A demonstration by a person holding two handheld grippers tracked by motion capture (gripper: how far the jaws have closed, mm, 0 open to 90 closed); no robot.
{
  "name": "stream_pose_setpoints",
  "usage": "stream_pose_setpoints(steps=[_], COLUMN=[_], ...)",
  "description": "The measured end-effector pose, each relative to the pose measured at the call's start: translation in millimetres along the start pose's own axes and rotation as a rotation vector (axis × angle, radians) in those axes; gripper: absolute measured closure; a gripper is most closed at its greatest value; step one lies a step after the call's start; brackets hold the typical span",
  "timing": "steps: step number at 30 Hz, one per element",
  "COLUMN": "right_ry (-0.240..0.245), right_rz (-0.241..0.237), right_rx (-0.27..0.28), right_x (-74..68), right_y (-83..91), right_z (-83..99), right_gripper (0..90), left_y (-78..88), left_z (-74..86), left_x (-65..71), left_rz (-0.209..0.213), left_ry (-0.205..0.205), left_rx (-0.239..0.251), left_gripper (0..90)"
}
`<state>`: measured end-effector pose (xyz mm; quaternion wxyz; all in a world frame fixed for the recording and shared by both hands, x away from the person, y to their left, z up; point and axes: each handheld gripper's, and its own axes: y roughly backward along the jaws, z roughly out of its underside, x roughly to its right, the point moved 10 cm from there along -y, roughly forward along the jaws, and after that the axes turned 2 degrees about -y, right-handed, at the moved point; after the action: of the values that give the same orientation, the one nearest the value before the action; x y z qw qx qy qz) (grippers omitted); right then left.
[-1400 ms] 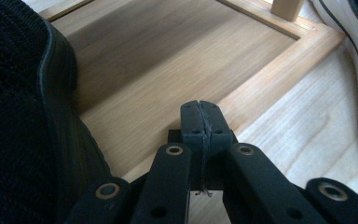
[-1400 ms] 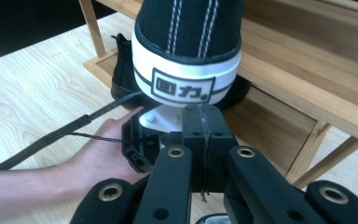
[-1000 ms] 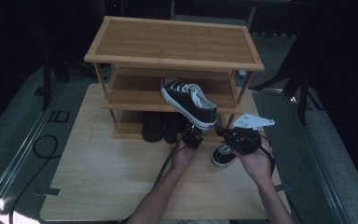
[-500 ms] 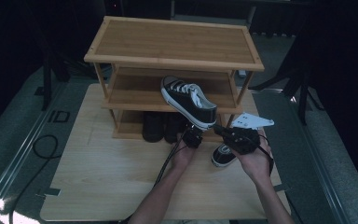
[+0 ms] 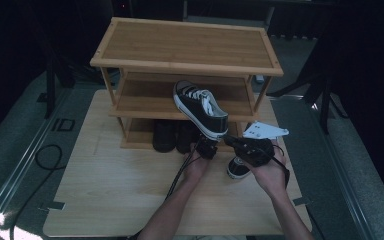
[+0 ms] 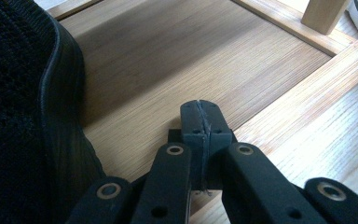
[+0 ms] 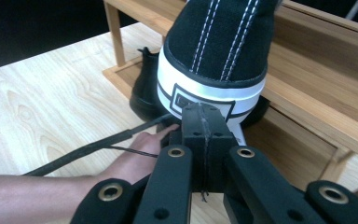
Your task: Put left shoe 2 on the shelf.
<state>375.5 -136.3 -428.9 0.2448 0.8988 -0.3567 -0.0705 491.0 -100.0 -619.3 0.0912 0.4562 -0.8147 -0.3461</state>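
Note:
A black-and-white sneaker (image 5: 200,106) lies tilted on the middle shelf of a bamboo shoe rack (image 5: 185,47), its heel (image 7: 214,60) sticking out past the front edge. My right gripper (image 7: 204,114) is shut, with nothing between its jaws. Its tips sit right at the white heel band, and I cannot tell whether they touch it. My left gripper (image 6: 200,112) is also shut and empty, pointing at the bottom shelf (image 6: 177,60) just under the sneaker. From above, the left gripper (image 5: 210,145) and the right gripper (image 5: 231,142) sit close together below the heel.
A second sneaker (image 5: 237,169) stands on the wooden table (image 5: 105,195) under my right hand. Dark shoes (image 5: 166,136) fill the left part of the bottom shelf, and one of them (image 6: 23,116) lies close beside my left gripper. Cables trail back along the table.

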Motion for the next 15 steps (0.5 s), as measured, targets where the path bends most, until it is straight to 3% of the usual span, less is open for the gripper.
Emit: stream_pose_setpoints(steps=[6,15], right_ry=[0.016,0.037], right_rz=[-0.047,-0.074], right_rx=[0.005,0.001], right_x=[-14.8,-28.3], right_y=[-9.2,-20.8], right_z=[-5.6,-11.7], right_gripper=[90.0,90.0], left_y=[0.5,0.0], left_z=[0.5,0.1], left_x=[-0.1,0.1], left_rz=[-0.004,-0.007], left_ry=[0.000,0.009], left_rx=[-0.007,-0.001], left_gripper=[90.0,90.0])
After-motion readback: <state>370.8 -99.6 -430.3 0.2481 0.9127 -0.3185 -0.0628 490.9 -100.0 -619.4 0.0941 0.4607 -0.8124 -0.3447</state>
